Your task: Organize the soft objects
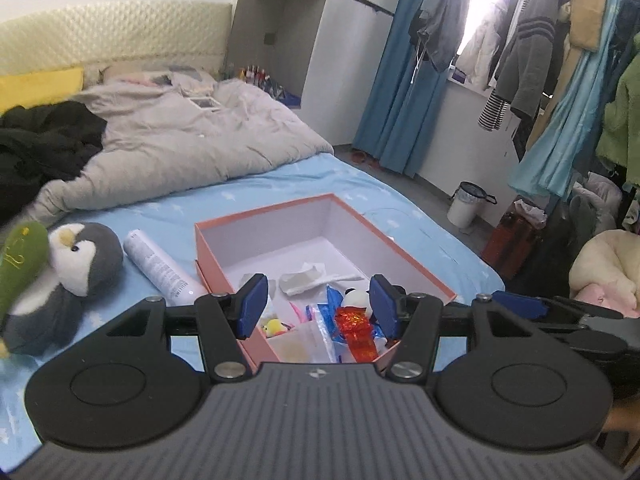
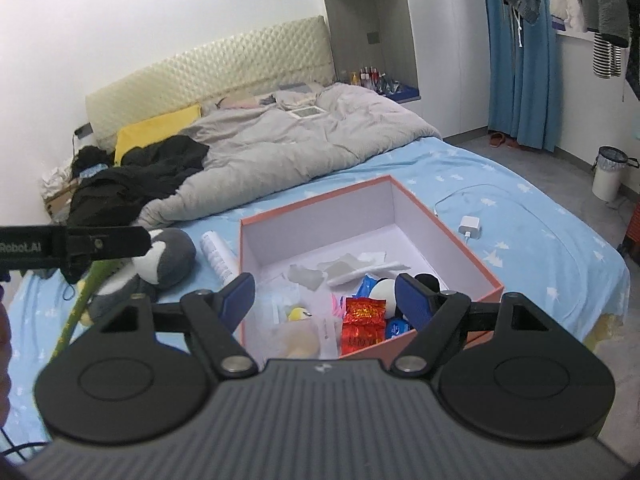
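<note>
Claws first: the left claw [image 1: 316, 304] stands wide apart with nothing between its two blue pads, hanging over the near end of the orange box [image 1: 412, 256]. The right claw [image 2: 326, 300] is equally spread and empty above that same near end, though in the right wrist view a black gripper arm [image 2: 72, 246] reaches in just left of the box above the penguin, and a green stem-like piece [image 2: 76, 312] hangs below it; whether that piece is being pinched cannot be told.

Inside the box, at its near end, lie one panda plush [image 2: 384, 292] with a red foil wrap [image 2: 362, 326], one small yellow toy [image 2: 299, 314], a blue packet [image 2: 398, 328] and clear plastic bags [image 1: 316, 332]; toward its middle lies crumpled white paper [image 1: 304, 280]. The far half of the box shows bare white floor.

Just left of the box lies one white tube [image 1: 160, 268], touching its wall. Left of that rests one grey penguin plush [image 1: 80, 256] on the blue bedsheet [image 1: 280, 188], with one green plush [image 1: 20, 268] against it. Right of the box sits one white charger [image 2: 470, 226]. Beyond the box spread a grey duvet [image 1: 180, 136] and black clothing [image 1: 40, 140].
</note>
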The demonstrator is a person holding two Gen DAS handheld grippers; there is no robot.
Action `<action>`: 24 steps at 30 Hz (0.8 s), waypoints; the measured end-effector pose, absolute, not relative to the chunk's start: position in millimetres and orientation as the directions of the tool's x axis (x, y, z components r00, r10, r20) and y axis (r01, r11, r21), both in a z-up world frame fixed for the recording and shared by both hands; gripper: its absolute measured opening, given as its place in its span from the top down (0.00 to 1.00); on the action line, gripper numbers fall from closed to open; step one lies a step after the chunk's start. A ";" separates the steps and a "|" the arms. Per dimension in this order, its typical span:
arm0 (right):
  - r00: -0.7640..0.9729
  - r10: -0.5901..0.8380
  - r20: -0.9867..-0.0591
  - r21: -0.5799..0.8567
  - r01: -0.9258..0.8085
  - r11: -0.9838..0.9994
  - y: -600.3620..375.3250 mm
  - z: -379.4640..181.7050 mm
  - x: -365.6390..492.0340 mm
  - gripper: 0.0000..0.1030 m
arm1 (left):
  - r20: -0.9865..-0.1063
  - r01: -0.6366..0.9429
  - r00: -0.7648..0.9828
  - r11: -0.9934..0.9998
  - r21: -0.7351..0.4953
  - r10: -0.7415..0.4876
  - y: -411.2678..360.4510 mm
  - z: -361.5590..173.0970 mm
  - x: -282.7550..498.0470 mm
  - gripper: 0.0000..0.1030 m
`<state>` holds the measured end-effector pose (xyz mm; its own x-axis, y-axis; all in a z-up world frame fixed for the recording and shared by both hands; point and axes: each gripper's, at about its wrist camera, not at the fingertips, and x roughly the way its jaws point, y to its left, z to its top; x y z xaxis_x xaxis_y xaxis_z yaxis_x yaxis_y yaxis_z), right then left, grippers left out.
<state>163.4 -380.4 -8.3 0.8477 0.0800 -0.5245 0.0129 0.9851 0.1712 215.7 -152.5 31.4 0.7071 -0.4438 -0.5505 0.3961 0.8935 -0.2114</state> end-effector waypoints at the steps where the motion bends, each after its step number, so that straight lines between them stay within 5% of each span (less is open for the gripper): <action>1: 0.851 0.080 -0.520 0.175 0.014 0.984 -380.3 -7.4 158.9 0.23 | -0.546 0.397 0.709 0.893 -0.214 -0.446 -151.1 32.9 210.2 0.40; 24: 0.862 0.077 -0.500 0.160 0.004 0.987 -356.4 -16.3 86.9 0.23 | -0.536 0.383 0.727 0.901 -0.203 -0.430 -143.1 26.6 132.4 0.40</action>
